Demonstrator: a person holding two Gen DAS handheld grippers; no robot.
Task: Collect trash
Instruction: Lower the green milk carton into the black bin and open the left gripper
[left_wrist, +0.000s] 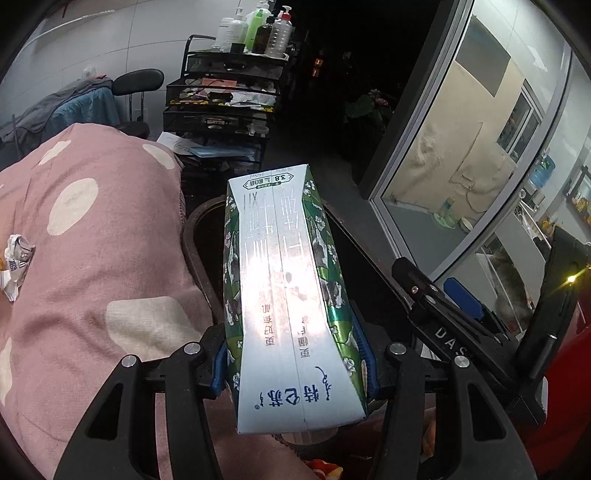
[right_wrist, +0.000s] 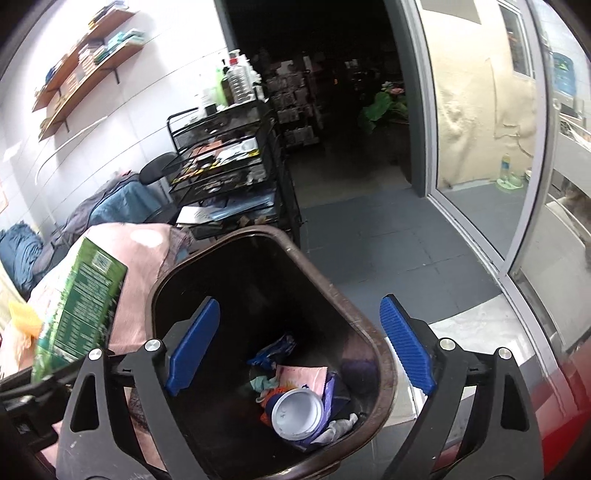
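Observation:
My left gripper (left_wrist: 293, 363) is shut on a green and white milk carton (left_wrist: 284, 295), with the blue pads pressing on both of its sides. The carton points forward over the brown trash bin (left_wrist: 192, 236). Seen from the right wrist, the carton (right_wrist: 81, 306) hangs left of the bin (right_wrist: 384, 354). My right gripper (right_wrist: 299, 347) stands open above the bin's mouth with nothing between its fingers. A white cup (right_wrist: 297, 413) and several wrappers lie at the bottom of the bin. A crumpled paper (left_wrist: 16, 266) lies on the pink dotted blanket (left_wrist: 92, 240).
A black mesh cart (right_wrist: 229, 162) with bottles on top stands behind the bin. A glass sliding door (right_wrist: 480, 184) runs along the right, with grey floor tiles (right_wrist: 369, 240) before it. A red surface (right_wrist: 569, 406) shows at lower right.

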